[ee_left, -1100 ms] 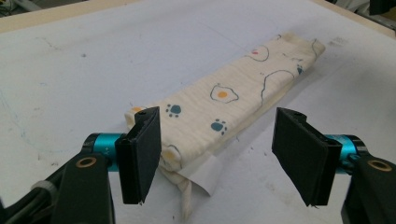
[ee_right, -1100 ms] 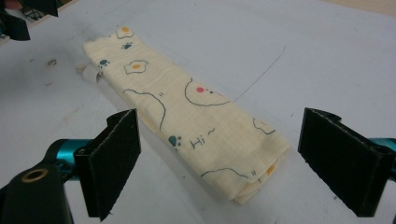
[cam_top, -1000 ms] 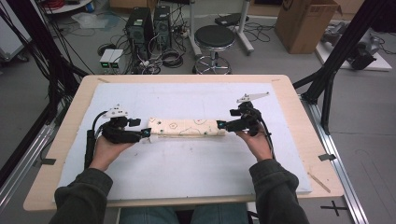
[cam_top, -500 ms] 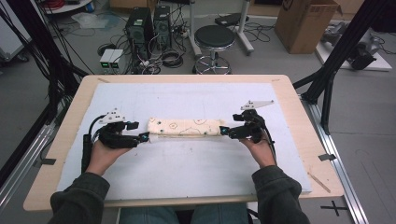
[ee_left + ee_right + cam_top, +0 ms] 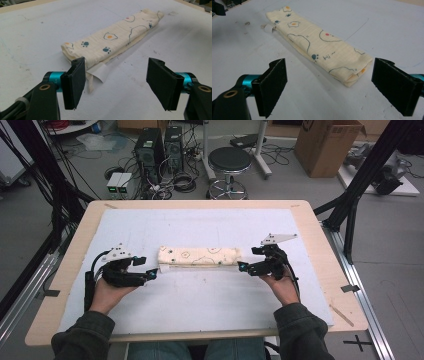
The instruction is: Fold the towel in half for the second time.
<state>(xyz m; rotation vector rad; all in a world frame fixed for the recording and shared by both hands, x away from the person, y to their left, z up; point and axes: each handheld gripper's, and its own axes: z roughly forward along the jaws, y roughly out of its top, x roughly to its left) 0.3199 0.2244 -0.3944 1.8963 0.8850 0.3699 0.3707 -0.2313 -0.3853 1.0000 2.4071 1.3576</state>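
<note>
Now the folded cloth (image 5: pixel 199 256) lies as a long narrow strip across the middle of the white mat (image 5: pixel 210 222) that covers the counter (image 5: pixel 327 270), its length running from side to side in front of the person. Each pair of tongs sits at one short end: the left tongs (image 5: pixel 152 273) just beside the left end, the right tongs (image 5: pixel 243 266) just beside the right end, both low over the mat. Both pairs stand wide apart and hold nothing. In the left gripper view one jaw sits right against the near corner of the cloth (image 5: pixel 112 42), where a small white label (image 5: pixel 98 74) sticks out from the fold, while the other jaw is well clear to the side. In the right gripper view the end of the cloth (image 5: pixel 319 48) lies between the jaws but apart from both. This placing, one at each end, suits taking the strip by its two ends together, likely to fold it again or lift it level. Nothing else lies on the mat, so no obstacle blocks either approach. Behind the counter, on the floor, stand a round stool (image 5: pixel 229 160), computer towers (image 5: pixel 160 145), loose cables and a cardboard box (image 5: pixel 327 142), all well away from the work.
</note>
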